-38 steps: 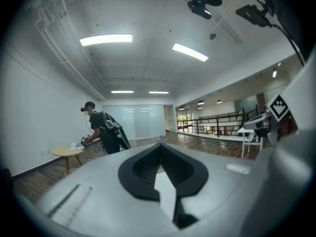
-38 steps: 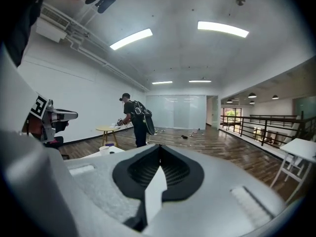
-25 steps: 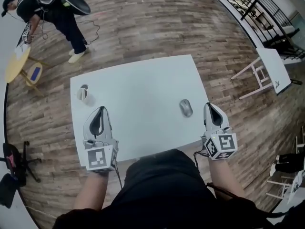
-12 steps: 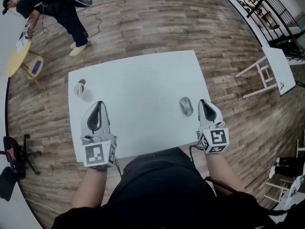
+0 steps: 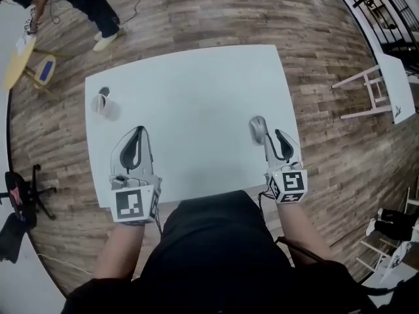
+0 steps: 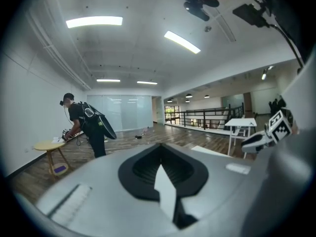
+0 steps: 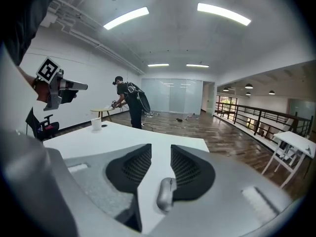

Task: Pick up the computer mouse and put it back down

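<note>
A white table [image 5: 190, 97] stands on open wood floor [image 5: 216, 12], with a cup [image 5: 99, 101] near its far-left corner. The mouse [image 5: 258, 129] lies by the right edge between the right gripper's [image 5: 267, 139] jaws, which have just been opening. The left gripper's [image 5: 137, 132] jaws meet.

The table [image 5: 190, 90] has a white top, smooth and matt, with only a soft reflection on it. The computer mouse [image 5: 258, 130] looks like silver-grey plastic, smooth, with a light sheen. The left gripper [image 5: 137, 131] has a shell of grey plastic, matt and slightly grainy, and its pads [image 6: 143, 169] are black, dull and finely ribbed, like rubber. The floor [image 5: 216, 12] is of wood planks, brown-grey, with visible grain and little gloss. The cup [image 5: 99, 101] is white and matt; its material I cannot tell.
</note>
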A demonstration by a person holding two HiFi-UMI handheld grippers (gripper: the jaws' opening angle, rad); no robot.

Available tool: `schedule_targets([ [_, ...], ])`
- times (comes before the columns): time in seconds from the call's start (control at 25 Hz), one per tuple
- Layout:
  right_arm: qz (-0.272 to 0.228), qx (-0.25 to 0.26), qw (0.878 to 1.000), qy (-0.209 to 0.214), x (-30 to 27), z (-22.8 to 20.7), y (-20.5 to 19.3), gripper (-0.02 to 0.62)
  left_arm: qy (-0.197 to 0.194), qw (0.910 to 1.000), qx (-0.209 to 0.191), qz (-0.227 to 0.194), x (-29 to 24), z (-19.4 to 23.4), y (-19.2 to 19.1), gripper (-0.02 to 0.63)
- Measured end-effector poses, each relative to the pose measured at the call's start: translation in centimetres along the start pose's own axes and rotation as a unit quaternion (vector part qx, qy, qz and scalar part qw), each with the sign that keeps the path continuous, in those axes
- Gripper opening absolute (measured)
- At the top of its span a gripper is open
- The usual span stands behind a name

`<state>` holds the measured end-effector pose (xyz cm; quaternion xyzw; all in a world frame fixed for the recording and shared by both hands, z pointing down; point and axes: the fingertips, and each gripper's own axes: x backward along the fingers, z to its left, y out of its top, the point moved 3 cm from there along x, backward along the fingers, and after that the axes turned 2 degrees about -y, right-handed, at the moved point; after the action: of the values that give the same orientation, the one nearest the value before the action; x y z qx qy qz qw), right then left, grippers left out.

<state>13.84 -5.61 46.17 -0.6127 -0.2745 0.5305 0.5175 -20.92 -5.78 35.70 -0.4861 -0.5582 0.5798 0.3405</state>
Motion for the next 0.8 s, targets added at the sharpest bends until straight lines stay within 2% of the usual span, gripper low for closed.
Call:
schedule_targets([
  [0.24, 0.019, -0.006, 1.0, 0.003, -1.2, -0.4, -1.7, 0.143, -0.006, 0.9999, -0.007, 0.011, -0.7, -0.6, 0.1, 0.008],
  [0.48, 0.042, 0.006, 0.999, -0.003, -1.9, -1.5, -3.6, 0.161, -0.002, 0.9995, -0.005, 0.031, -1.3, -1.2, -1.0, 0.008],
  [0.8, 0.069, -0.003, 0.998, -0.001, -2.8, -1.5, -5.6, 0.202, -0.009, 0.9983, -0.007, 0.057, -1.3, -2.1, -2.4, 0.008],
])
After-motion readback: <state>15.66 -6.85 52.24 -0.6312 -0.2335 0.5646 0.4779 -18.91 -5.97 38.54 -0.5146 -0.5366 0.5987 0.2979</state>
